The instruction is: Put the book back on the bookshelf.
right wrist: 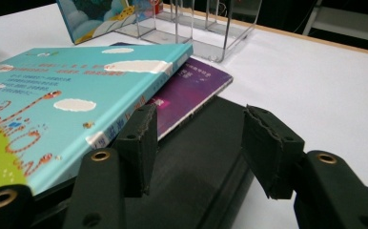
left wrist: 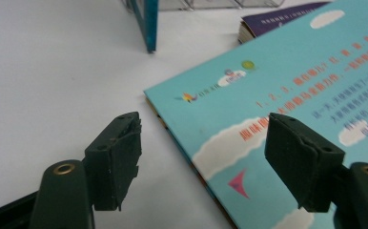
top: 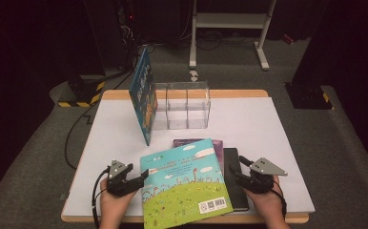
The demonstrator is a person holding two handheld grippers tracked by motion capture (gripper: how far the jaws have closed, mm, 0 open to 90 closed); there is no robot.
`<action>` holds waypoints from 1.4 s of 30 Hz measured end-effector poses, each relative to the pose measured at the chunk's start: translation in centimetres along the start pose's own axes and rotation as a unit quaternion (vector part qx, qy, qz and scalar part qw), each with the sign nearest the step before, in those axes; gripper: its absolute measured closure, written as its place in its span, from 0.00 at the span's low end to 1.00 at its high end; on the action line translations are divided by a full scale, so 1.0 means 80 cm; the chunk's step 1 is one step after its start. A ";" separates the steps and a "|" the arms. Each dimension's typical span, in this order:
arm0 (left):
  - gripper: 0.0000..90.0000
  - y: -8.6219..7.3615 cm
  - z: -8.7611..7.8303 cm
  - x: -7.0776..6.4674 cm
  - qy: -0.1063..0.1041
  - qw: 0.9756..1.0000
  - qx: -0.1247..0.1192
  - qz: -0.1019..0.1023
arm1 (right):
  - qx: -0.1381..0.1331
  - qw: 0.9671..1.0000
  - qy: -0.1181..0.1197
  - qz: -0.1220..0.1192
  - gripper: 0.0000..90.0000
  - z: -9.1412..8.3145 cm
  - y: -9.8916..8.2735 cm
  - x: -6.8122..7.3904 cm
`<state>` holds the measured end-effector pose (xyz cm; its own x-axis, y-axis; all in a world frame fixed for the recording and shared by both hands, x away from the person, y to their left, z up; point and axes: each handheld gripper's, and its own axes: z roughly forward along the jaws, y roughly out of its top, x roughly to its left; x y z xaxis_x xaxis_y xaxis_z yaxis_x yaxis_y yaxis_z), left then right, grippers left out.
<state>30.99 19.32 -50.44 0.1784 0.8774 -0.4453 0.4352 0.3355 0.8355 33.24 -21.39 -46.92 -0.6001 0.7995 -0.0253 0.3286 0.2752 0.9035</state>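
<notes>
**Two grippers flanking a stack of books at the near edge of the table**

A turquoise picture book [top: 184,183] with clouds and a green meadow on its cover is lying flat on top of the stack, near the table's front edge, with its lower corner jutting past that edge. It is sitting askew over a purple book [top: 196,142], whose far end is peeking out behind it, and over a black book [top: 235,179] that is showing along its right side.

The left gripper [top: 141,177] is hovering just beside the turquoise book's left edge. In the left gripper view its jaws are standing spread, one over the bare white tabletop and one over the cover, with the book's corner [left wrist: 146,93] lying between them; the pads are pressing on nothing.

The right gripper [top: 235,167] is sitting over the black book at the stack's right side. In the right gripper view its jaws are standing apart above the black cover [right wrist: 191,162], gripping nothing, and the turquoise book's spine [right wrist: 139,95] is running just beside the left jaw.

Farther back, a clear acrylic divider rack [top: 187,105] is standing near the middle of the white table [top: 268,138]. A blue picture book [top: 143,95] is leaning upright against the rack's left side, its cover facing left. That leaning book is standing between the stack and the rack's left compartment. Beyond the table, a white metal frame [top: 230,21] is standing on the grey carpet.
</notes>
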 end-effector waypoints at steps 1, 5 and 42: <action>0.32 -0.002 -0.001 0.000 0.001 1.000 0.004 0.004 | -0.001 1.000 0.000 -0.003 0.51 0.001 0.002 0.001; 0.32 -0.003 -0.007 0.003 0.007 1.000 0.005 0.012 | -0.003 1.000 0.003 -0.014 0.48 0.004 0.012 0.009; 0.29 -0.009 -0.020 -0.015 -0.044 0.999 -0.004 -0.010 | 0.047 0.998 0.018 -0.035 0.54 0.032 0.015 0.029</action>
<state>29.05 18.58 -50.01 0.2465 0.8372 -0.4882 0.4328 0.3556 0.8284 34.13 -17.86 -47.01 -0.6491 0.7574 -0.0708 0.3508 0.3806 0.8556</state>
